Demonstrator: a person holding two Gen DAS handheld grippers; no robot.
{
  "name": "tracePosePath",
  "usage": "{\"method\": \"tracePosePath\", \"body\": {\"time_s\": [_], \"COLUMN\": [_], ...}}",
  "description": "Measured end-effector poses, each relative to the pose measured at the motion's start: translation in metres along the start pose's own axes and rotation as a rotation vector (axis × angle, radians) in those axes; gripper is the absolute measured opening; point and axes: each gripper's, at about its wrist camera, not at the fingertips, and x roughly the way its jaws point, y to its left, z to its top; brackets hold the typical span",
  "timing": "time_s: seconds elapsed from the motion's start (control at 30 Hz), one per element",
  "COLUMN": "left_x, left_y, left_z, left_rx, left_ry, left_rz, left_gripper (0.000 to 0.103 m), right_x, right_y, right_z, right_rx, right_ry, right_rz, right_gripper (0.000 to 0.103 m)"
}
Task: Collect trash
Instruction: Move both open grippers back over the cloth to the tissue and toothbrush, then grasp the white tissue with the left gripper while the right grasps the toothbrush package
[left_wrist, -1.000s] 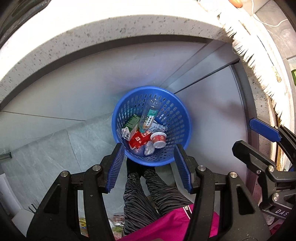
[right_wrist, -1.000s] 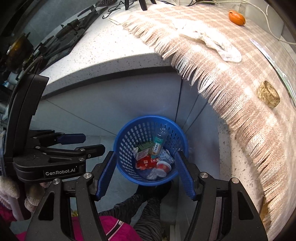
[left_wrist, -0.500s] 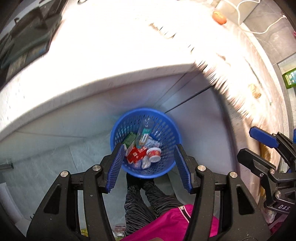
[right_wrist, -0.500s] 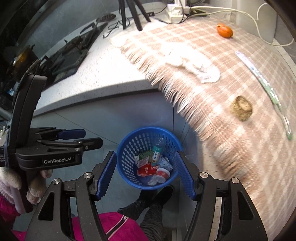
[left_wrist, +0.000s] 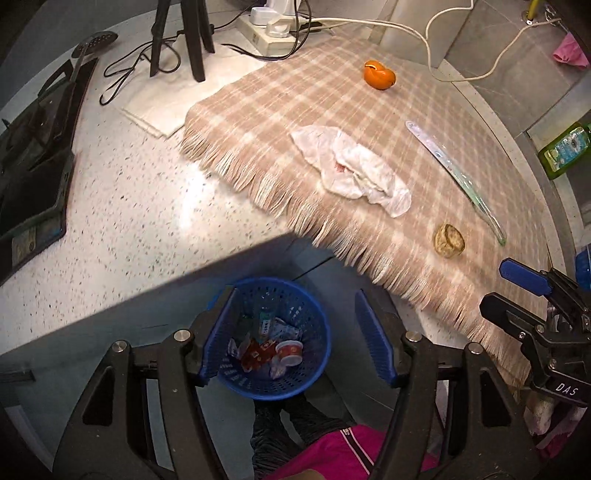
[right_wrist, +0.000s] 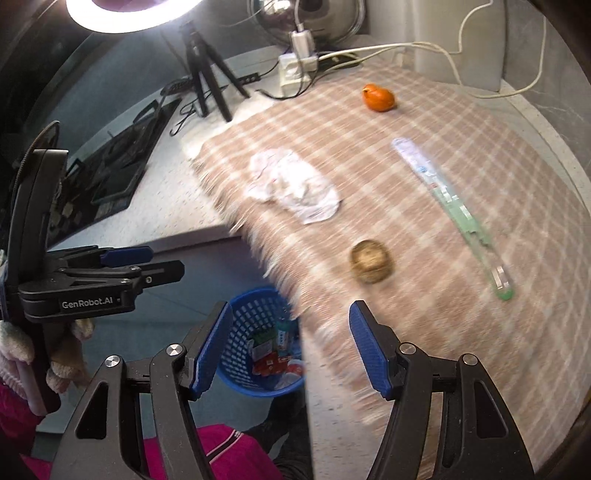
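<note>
The cloth (left_wrist: 369, 155) is beige and white plaid with a pale fringe. On it lie an orange peel (left_wrist: 379, 76), a white tissue (left_wrist: 351, 170) and a tan lump (left_wrist: 449, 240). The basket (left_wrist: 314, 369) is blue; the counter (left_wrist: 147, 221) is white, speckled.

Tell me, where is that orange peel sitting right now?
The orange peel lies at the far end of the checked cloth, near the power strip, beyond the crumpled tissue.

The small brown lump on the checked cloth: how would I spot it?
Find the fringed checked cloth on the counter. Near its front edge, between the crumpled white tissue and the long clear wrapper, sits the brown lump: round, dull and rough, unlike the glossy orange peel farther back.
</note>
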Motion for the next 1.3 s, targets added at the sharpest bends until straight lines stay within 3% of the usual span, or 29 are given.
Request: {"method": "tracePosePath", "body": {"time_s": [0.3, 0.43, 0.53, 1.03, 1.3], "left_x": [0.011, 0.022, 0.028, 0.071, 0.092], "left_y": [-0.031, -0.045, -0.055, -0.073, -0.065], "left_z": [0.042, 0.059, 0.068, 0.099, 0.101], "left_rx": [0.053, 0.072, 0.091, 0.127, 0.089], "left_ry": [-0.017, -0.009, -0.005, 0.078, 0.129], "left_rz": [0.022, 0.035, 0.050, 0.178, 0.164], "left_gripper": [0.066, 0.069, 0.075, 0.076, 0.076], "right_x": [-0.014, -0.012, -0.008, 0.038, 0.056], "right_y": [-0.053, -0.075, -0.088, -0.121, -0.123], "right_z": [0.022, 0.030, 0.037, 0.072, 0.084], "right_rx": [0.063, 0.074, 0.064, 0.016, -0.010], "right_ry": [-0.067, -0.053, -0.036, 0.074, 0.100], "right_rz": [-0.045, -0.046, -0.067, -0.114, -0.138], "right_gripper": [0.065, 0.081, 0.081, 0.080, 0.080]}}
